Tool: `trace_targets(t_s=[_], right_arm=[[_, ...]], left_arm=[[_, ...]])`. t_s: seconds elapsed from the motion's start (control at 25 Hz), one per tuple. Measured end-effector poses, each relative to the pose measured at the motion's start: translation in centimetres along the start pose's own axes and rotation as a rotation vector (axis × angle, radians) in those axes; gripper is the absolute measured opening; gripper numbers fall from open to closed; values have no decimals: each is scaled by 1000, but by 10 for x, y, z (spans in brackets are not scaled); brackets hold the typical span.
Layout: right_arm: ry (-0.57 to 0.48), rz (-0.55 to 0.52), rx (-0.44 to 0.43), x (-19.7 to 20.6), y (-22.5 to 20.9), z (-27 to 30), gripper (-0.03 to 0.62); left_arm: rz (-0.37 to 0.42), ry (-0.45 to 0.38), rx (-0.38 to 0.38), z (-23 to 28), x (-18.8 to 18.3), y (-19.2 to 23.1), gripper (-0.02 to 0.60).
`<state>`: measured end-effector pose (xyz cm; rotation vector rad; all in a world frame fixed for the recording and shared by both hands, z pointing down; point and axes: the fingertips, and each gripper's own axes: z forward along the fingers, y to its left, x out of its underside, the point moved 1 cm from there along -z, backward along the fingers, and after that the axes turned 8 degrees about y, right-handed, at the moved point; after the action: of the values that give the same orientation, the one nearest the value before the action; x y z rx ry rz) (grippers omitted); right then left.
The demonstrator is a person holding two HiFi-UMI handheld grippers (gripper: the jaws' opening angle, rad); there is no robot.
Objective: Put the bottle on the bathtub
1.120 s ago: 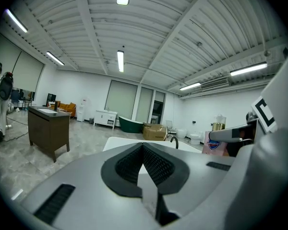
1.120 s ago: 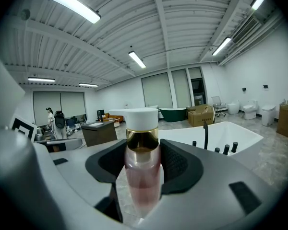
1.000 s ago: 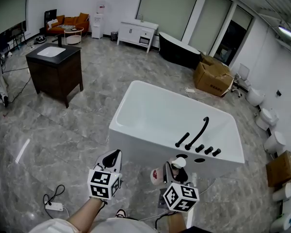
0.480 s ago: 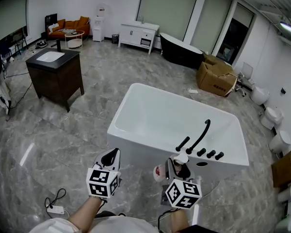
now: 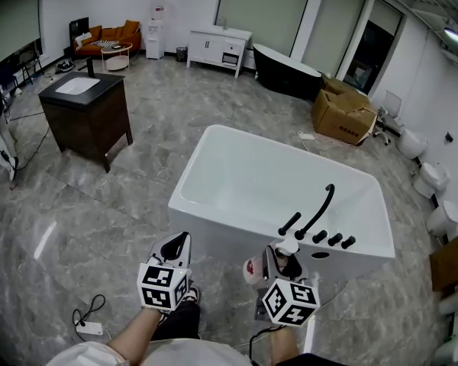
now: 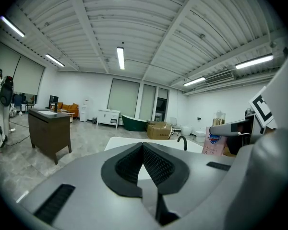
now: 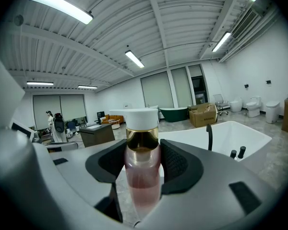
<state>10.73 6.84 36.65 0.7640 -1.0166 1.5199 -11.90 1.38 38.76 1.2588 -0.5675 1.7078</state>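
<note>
A white bathtub [image 5: 214,137] stands just ahead of me, with a black faucet [image 5: 317,207] and black knobs on its near right rim. My right gripper [image 5: 279,259] is shut on a clear bottle [image 7: 143,169] of pinkish liquid with a gold band and a white cap. It holds the bottle upright, just short of the tub's near side, below the faucet. The bottle [image 6: 214,141] also shows at the right of the left gripper view. My left gripper [image 5: 179,244] hovers to the left of the right one, its pads [image 6: 156,164] pressed together with nothing between them.
A dark wood vanity [image 5: 88,117] stands at the left and cardboard boxes [image 5: 342,113] beyond the tub. At the back are a black tub [image 5: 286,71] and a white cabinet [image 5: 217,48]. Toilets [image 5: 435,219] line the right wall. A power strip [image 5: 88,326] lies on the floor.
Both grippers have edged forward toward the tub's near side. The bottle has stayed in the right gripper's grip, and the left gripper's jaws have stayed together.
</note>
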Motion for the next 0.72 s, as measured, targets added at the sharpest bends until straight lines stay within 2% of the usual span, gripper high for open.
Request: trace_targets(t_s=[0.72], right_arm=[[-7, -33, 32, -40, -17, 76, 229]], left_arm=[[12, 1, 76, 99, -33, 15, 3]])
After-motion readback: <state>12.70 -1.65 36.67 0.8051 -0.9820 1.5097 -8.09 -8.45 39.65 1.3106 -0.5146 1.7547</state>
